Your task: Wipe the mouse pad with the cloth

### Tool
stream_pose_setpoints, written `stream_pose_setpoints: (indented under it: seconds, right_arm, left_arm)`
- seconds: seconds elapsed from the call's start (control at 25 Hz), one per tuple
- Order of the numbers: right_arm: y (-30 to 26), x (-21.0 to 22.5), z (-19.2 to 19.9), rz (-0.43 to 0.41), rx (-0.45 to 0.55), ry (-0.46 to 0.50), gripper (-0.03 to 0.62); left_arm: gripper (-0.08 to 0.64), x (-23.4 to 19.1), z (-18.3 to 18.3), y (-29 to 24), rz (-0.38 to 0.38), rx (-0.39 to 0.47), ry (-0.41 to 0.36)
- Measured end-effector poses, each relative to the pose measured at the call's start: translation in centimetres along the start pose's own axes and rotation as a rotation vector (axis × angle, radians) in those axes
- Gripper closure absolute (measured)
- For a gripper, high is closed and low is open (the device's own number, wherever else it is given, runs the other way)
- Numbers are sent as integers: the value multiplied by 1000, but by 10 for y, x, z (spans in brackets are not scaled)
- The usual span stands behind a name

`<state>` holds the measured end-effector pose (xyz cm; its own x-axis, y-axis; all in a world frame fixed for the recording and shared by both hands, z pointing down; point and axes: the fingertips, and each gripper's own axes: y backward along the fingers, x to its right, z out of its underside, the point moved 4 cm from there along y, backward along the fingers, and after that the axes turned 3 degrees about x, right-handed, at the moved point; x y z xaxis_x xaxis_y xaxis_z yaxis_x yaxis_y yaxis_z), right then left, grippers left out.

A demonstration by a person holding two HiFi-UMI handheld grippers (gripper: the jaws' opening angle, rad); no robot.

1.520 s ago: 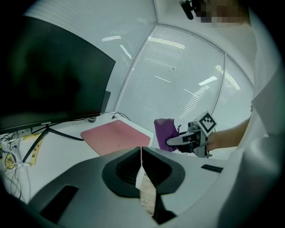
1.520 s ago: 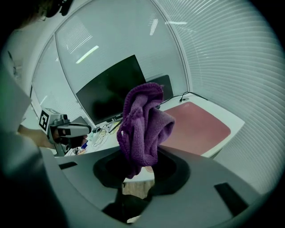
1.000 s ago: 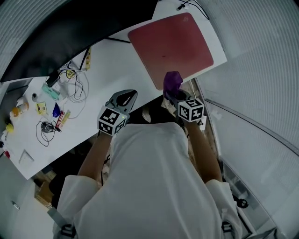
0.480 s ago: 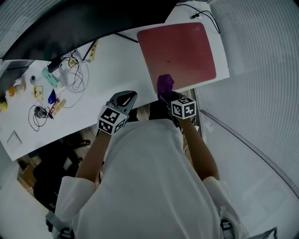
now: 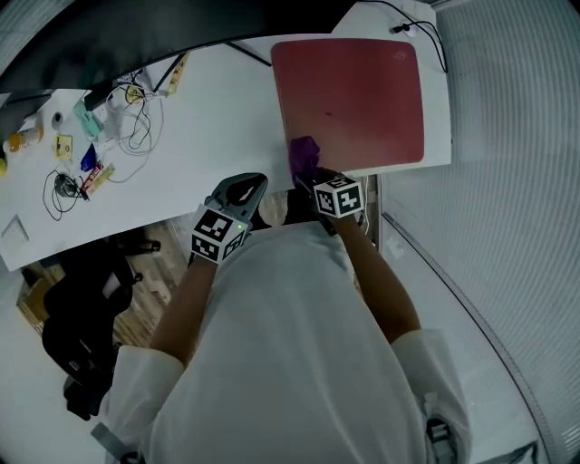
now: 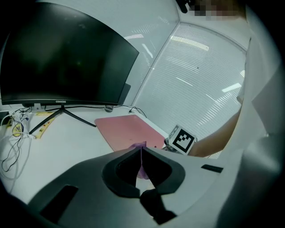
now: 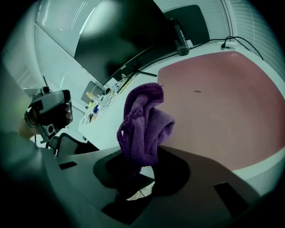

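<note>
The red mouse pad [image 5: 352, 100] lies at the right end of the white desk [image 5: 208, 145]; it also shows in the left gripper view as the pad [image 6: 127, 131] and fills the right gripper view as the pad [image 7: 222, 102]. A bunched purple cloth [image 5: 304, 159] sticks out of my right gripper [image 5: 313, 181], which is shut on it at the pad's near left corner. In the right gripper view the cloth [image 7: 144, 124] rises from the jaws [image 7: 142, 164]. My left gripper [image 5: 243, 192] hovers at the desk's near edge, shut and empty, jaws meeting [image 6: 141, 156].
A dark curved monitor [image 6: 62, 58] on a stand stands behind the pad. Cables and small items [image 5: 91, 136] clutter the desk's left part. A cable [image 5: 412, 23] runs off the pad's far corner. A black chair [image 5: 82, 308] sits below the desk on the left.
My right gripper with the cloth has moved forward and left, from off the desk edge onto the pad's near left corner. The left gripper has stayed put.
</note>
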<state>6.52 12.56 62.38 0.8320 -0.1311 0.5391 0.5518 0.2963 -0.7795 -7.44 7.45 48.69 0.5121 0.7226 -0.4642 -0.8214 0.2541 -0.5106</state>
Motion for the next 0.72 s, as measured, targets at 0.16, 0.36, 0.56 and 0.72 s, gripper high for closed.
stream_pose_setpoints:
  seconds: [0.16,0.36,0.56,0.72]
  right_arm:
    - [-11,5,3,-31,-36,14,465]
    - [-18,16,3,-57,-58,24,465]
    - [-16,29,-2,-64,-67,48,465]
    - [-10,43,-5,-62,-81,63,465]
  left_arm:
    - [537,6,1,-8,-33,-2,12]
    - [537,9,5,-16,-74,-4,37]
    - [537,13,11,-26,-107,-11,58]
    - [537,18,11,-36,-117,-18,68]
